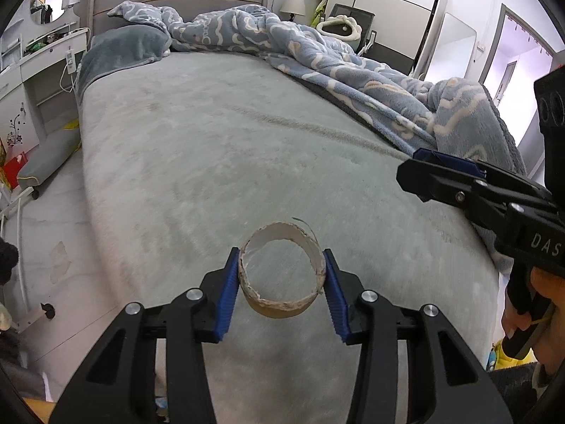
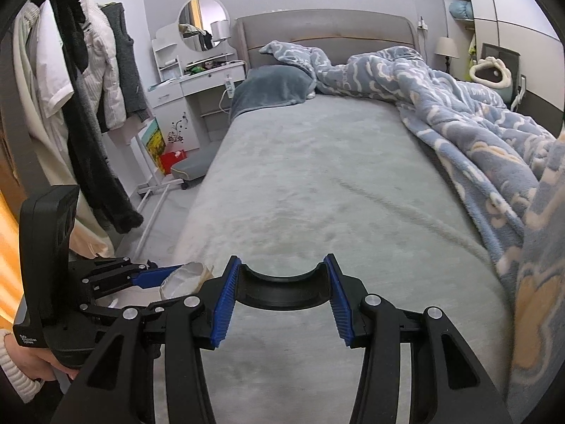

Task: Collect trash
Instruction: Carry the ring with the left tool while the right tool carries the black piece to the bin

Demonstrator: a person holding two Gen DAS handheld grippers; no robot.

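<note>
My left gripper [image 1: 281,251] is shut on a worn cardboard tape ring [image 1: 279,309], its blue pads pressing both sides, and holds it above the foot of the grey bed [image 1: 229,141]. In the right wrist view the same ring [image 2: 183,279] shows at lower left. My right gripper [image 2: 282,259] is shut on a black curved plastic piece [image 2: 282,293] that spans the gap between its pads. From the left wrist view the right gripper [image 1: 413,169] comes in from the right edge, held by a hand.
A crumpled blue patterned blanket [image 2: 476,116] covers the bed's right side, with a dark pillow [image 2: 272,88] at the head. Left of the bed stand a white dressing table [image 2: 197,84], a clothes rack [image 2: 88,88] and a low stool [image 2: 192,168]. A wardrobe [image 1: 388,7] is at back right.
</note>
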